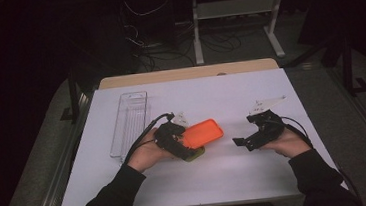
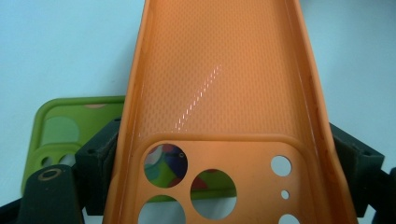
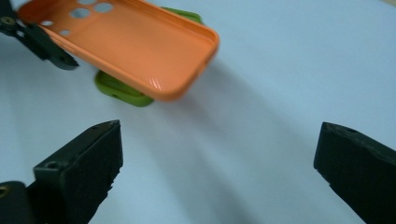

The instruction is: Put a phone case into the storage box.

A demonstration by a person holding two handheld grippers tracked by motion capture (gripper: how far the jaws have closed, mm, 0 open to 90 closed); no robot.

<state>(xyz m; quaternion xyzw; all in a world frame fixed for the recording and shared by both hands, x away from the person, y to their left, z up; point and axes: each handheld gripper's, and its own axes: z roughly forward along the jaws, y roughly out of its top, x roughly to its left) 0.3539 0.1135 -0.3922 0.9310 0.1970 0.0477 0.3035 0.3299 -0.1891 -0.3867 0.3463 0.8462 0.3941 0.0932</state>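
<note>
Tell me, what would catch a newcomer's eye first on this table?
The bright orange phone case, clamped at its camera-hole end by the left hand-held gripper and held above a green phone case lying on the white table. To its right, the right hand-held gripper points toward it with jaws wide open and nothing between them. A clear tray lies at the left.

The orange phone case [image 2: 219, 84] looks like soft glossy plastic, with a fine dotted texture inside. The green case [image 3: 122, 89] under it seems matt, rubbery plastic. The tray [image 1: 130, 121] is clear plastic, and the table [image 1: 257, 176] has a smooth, matt white surface.
</note>
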